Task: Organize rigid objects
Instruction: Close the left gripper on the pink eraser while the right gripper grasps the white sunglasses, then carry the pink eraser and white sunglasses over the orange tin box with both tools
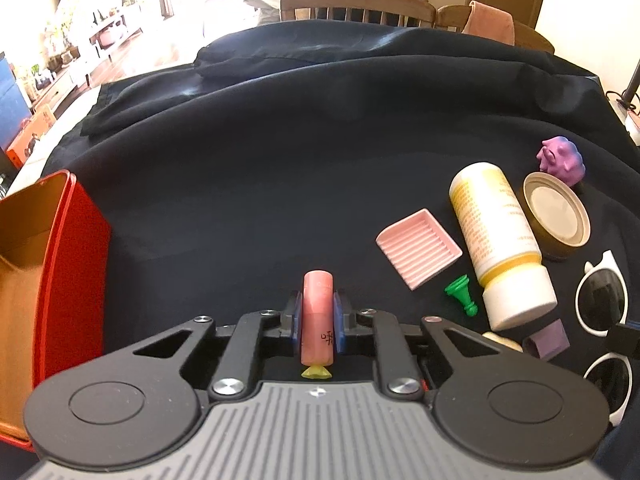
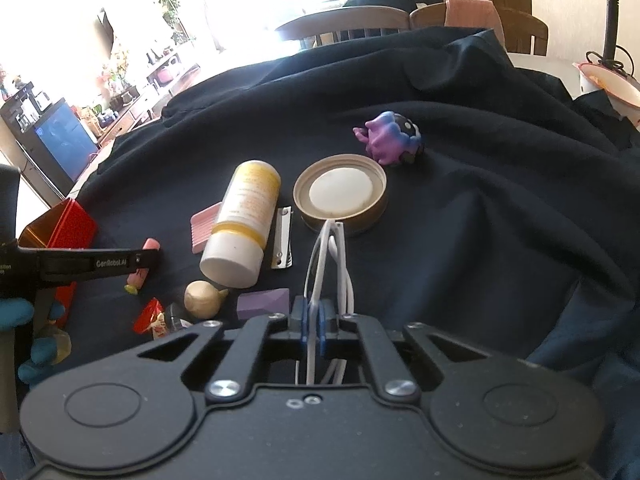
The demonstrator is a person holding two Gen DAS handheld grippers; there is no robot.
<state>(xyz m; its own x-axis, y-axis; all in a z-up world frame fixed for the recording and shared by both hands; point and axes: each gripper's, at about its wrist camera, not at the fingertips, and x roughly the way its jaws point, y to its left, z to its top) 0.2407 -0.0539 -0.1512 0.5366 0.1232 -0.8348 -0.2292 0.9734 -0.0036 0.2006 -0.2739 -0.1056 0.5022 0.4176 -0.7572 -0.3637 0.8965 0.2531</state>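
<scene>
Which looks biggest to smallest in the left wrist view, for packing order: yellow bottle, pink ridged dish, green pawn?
1. yellow bottle
2. pink ridged dish
3. green pawn

All lie at similar distance, so the order looks reliable.

Bare dark cloth [image 1: 280, 168] lies between red box [image 1: 76, 264] and bottle [image 1: 496, 240].
</scene>
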